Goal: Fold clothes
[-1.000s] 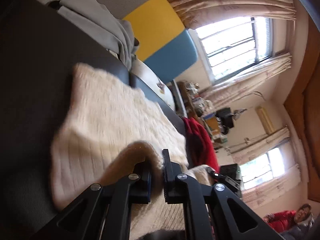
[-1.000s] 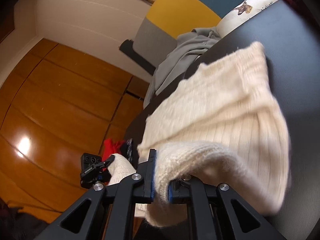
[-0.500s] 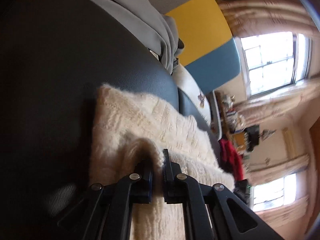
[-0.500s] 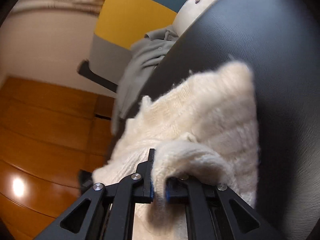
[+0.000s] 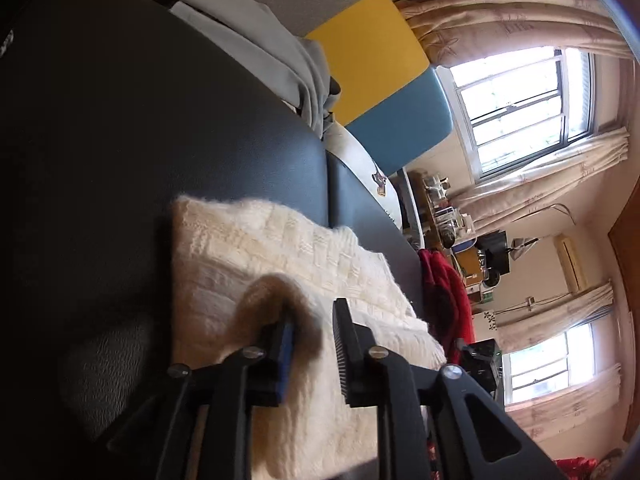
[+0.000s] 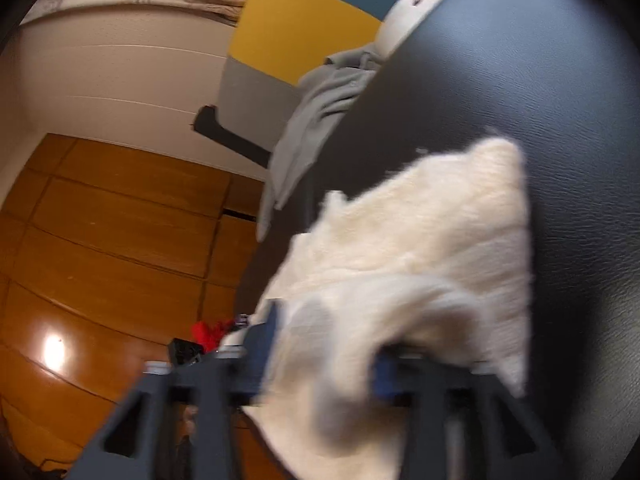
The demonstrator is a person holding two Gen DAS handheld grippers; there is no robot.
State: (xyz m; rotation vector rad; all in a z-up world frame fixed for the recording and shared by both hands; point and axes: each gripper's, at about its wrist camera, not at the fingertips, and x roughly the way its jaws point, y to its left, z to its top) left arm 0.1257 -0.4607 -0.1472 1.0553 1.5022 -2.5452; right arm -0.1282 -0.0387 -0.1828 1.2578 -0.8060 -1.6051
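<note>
The cream knit sweater (image 5: 280, 264) lies doubled on the black padded surface (image 5: 160, 120), its upper layer set over the lower one and a raised loop of knit near both claws. The fold appears laid; flattening, and any further fold, may remain.

Left claw (image 5: 314, 344): jaws parted, a knit edge draped over one finger, nothing clamped. Right claw (image 6: 324, 352): jaws wide apart, knit lying loose between them; the view is blurred.

Count: one cream sweater; one grey garment (image 5: 256, 44) beyond the sweater at the surface's far edge; one red cloth (image 5: 444, 296) off the surface edge beside the sweater.
</note>
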